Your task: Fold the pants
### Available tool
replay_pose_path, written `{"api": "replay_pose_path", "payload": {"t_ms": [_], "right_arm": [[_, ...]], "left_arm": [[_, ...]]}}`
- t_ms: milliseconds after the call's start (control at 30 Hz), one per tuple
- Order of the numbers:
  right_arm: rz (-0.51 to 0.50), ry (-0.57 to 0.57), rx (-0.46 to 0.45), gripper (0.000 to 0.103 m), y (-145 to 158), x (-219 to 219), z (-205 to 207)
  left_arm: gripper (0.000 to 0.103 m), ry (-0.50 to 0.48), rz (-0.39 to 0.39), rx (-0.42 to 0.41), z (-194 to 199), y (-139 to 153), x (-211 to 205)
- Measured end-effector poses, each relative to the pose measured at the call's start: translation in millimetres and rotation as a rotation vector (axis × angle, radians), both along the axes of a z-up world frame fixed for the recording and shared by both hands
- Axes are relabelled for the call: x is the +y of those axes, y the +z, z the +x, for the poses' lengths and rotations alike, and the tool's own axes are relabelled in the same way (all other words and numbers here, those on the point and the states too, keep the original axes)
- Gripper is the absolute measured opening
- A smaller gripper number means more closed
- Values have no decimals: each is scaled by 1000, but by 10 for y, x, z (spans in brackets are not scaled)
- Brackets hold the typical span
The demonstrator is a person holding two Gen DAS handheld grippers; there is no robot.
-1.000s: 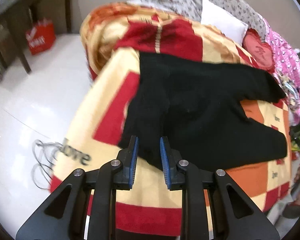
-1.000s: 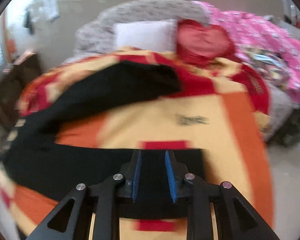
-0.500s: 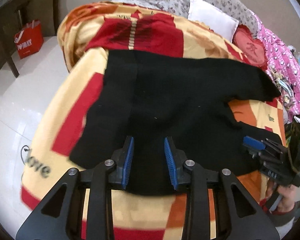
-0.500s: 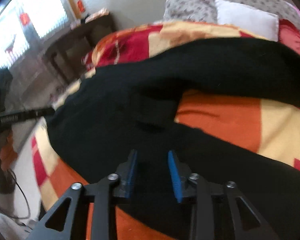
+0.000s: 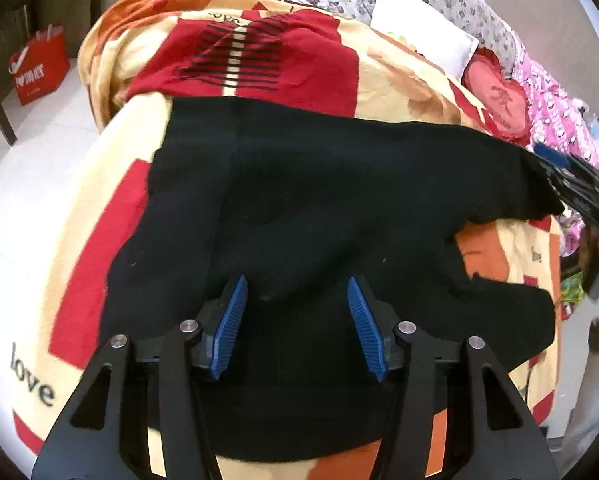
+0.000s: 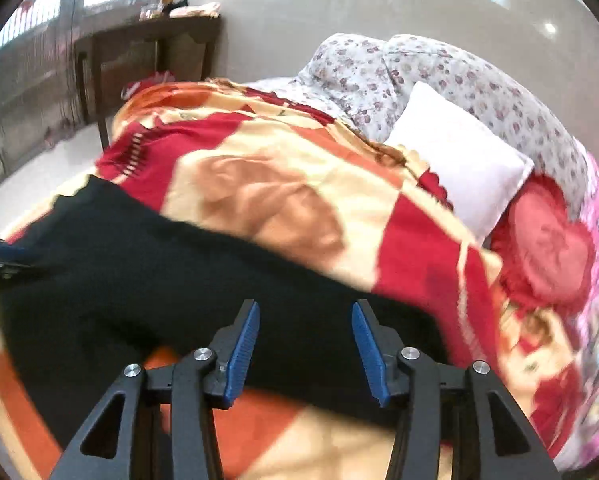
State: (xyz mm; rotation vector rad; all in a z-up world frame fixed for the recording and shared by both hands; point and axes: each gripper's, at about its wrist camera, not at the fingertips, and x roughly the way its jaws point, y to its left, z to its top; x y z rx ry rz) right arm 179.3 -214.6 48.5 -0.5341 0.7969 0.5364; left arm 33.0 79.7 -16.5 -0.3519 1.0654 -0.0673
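The blue-padded fingers (image 5: 231, 320) of the left gripper (image 5: 295, 312) are spread wide and empty above the waist end of the black pants (image 5: 307, 208). The right gripper (image 6: 304, 340) is likewise held wide and empty over the far leg, apparently so a hem can be taken. The pants are laid flat across a patterned blanket (image 5: 383, 68), legs splayed in a V, unfolded; a white pillow (image 6: 459, 160) is seen beyond.

— Left gripper (image 5: 295, 320) has let go, jaws now wide over the waist of the pants (image 5: 319, 208)!

— Right gripper (image 6: 303, 348) too: it's swung from the near leg to the far leg, spread apart.
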Motion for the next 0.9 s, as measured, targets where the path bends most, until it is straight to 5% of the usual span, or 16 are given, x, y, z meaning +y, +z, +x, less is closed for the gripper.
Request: {"api": "replay_pose_path", "payload": {"t_ms": [233, 500, 667, 700, 900], "right_arm": [[-205, 143, 34, 48, -373, 267, 304], [-275, 169, 38, 48, -526, 320, 384], [-297, 154, -31, 24, -544, 358, 187], [-312, 155, -47, 9, -543, 368, 125], [-210, 114, -93, 5, -296, 230, -439]], "left_arm": [[53, -21, -15, 15, 190, -19, -42], [53, -4, -25, 29, 248, -75, -28], [53, 1, -29, 32, 226, -65, -28], [53, 2, -29, 32, 211, -59, -26], [53, 22, -62, 26, 93, -30, 43]]}}
